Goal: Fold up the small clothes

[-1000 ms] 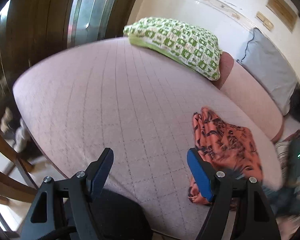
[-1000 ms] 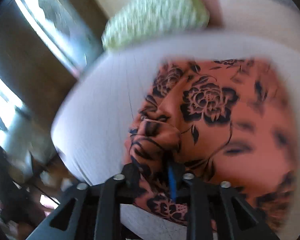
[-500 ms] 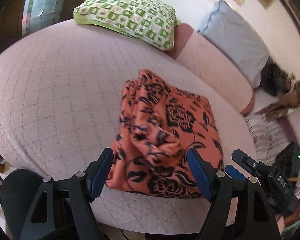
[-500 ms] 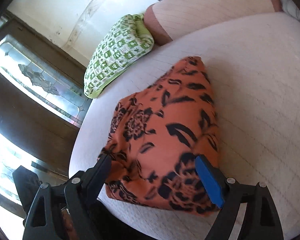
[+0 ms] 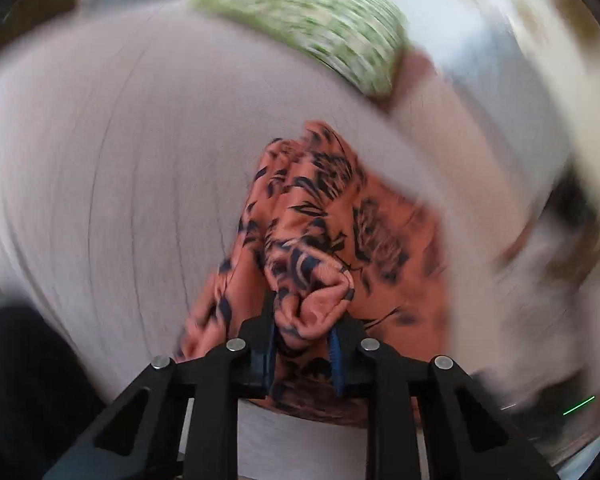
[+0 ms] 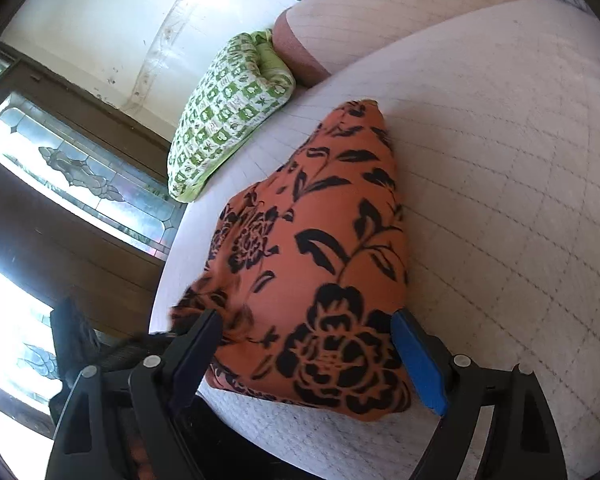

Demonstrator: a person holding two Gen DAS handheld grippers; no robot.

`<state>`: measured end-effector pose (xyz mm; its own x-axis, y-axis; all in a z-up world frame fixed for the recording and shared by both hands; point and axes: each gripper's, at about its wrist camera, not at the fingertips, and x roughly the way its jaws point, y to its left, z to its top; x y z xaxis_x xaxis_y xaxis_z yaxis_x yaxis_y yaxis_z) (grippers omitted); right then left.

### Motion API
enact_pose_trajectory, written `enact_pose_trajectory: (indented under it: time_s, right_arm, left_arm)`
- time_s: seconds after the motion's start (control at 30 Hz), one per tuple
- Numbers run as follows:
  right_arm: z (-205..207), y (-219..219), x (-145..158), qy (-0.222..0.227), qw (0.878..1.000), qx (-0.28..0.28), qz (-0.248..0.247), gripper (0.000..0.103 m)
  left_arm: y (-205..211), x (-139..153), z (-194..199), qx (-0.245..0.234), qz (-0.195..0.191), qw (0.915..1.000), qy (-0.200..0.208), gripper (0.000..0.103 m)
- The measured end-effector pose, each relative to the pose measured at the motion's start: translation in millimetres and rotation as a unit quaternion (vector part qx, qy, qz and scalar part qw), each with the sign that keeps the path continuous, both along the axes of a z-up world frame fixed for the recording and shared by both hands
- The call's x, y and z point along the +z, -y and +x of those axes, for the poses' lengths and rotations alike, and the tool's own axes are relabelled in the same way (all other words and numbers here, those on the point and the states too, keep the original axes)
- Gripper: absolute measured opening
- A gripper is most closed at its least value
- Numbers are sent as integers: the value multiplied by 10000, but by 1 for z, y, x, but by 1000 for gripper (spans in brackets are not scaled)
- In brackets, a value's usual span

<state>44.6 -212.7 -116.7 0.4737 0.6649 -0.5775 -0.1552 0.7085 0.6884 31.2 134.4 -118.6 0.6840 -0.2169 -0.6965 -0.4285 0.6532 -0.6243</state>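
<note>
An orange garment with a black flower print (image 6: 320, 264) lies bunched near the front edge of the pale quilted bed (image 6: 500, 160). In the left wrist view, which is motion-blurred, my left gripper (image 5: 304, 336) is shut on a fold of this garment (image 5: 320, 240) at its near edge. My right gripper (image 6: 308, 356) is open, its jaws wide on either side of the garment's near end, with nothing held. The left gripper shows dimly at the garment's left edge in the right wrist view (image 6: 140, 344).
A green and white checked pillow (image 6: 228, 112) lies at the far side of the bed; it also shows blurred in the left wrist view (image 5: 308, 20). A pink bolster (image 6: 400, 8) runs along the wall. A dark wooden frame with glass panels (image 6: 80, 184) stands left of the bed.
My left gripper went from open and wide to shut on the garment's near fold and is moving fast. My right gripper, shut on the garment a second ago, let go and stays open.
</note>
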Motion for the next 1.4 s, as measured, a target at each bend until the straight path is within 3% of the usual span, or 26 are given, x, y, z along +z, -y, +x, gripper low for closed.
enact_pose_trajectory:
  time_s: [0.03, 0.1, 0.17, 0.3, 0.37, 0.43, 0.47, 0.53, 0.6, 0.67, 0.73, 0.77, 0.9, 1.0, 1.07, 1.23, 1.33, 1.4]
  right_arm:
    - [0, 2, -1, 1, 10000, 3, -4, 88]
    - [1, 4, -8, -92, 9999, 33, -40, 88]
    - [5, 4, -15, -245, 9997, 59, -63, 88]
    - [5, 7, -4, -61, 9999, 61, -122, 88]
    - [7, 10, 1, -22, 9998, 10, -183, 88]
    - [9, 12, 0, -68, 9998, -36, -166, 88]
    - [10, 13, -1, -107, 9998, -46, -180, 88]
    - [10, 13, -2, -138, 9997, -37, -185, 88]
    - [8, 10, -3, -153, 9997, 19, -211, 88]
    - [6, 7, -4, -159, 9995, 81, -249, 88]
    - [5, 6, -4, -166, 9995, 111, -264, 88]
    - [4, 5, -3, -162, 9995, 117, -260, 88]
    - [2, 6, 9, 5, 9991, 156, -387, 88]
    - [8, 4, 19, 53, 9985, 189, -512, 88]
    - [19, -6, 35, 163, 9970, 321, -689, 88]
    - [52, -60, 75, 674, 9838, 1006, -1320, 88]
    - [66, -80, 70, 442, 9854, 1068, -1252, 88]
    - [72, -97, 67, 317, 9849, 1184, -1225, 88]
  left_arm:
    - [-7, -10, -9, 158, -477, 9987, 32, 21]
    - [-15, -44, -17, 311, -1267, 9911, -283, 19]
    - [-17, -62, -18, 421, -1496, 9869, -422, 14]
    - [-1, -33, -8, 102, -711, 9970, -274, 15]
    - [9, -16, -2, -141, -205, 9994, -232, 20]
    - [18, -7, 1, -313, 376, 9983, -314, 57]
    - [23, -3, 3, -320, 651, 9968, -338, 64]
    - [29, 4, 6, -247, 1081, 9934, -304, 66]
    - [30, 10, 13, -260, 1245, 9917, -206, 66]
    - [30, 8, 29, -380, 1333, 9901, -218, 65]
    - [23, -3, 39, -450, 1026, 9930, -383, 12]
    - [18, -2, 38, -374, 839, 9952, -336, 12]
    - [16, 21, -12, -316, 815, 9947, 551, 11]
    - [3, -25, -9, -198, 117, 9997, -3, 11]
    - [-5, -44, -8, -136, -148, 9997, -101, 12]
    - [-3, -19, -9, -326, 300, 9985, 310, 12]
    - [-6, -4, -13, -316, 786, 9948, 567, 10]
    - [-16, -18, -11, -269, 695, 9966, 342, 10]
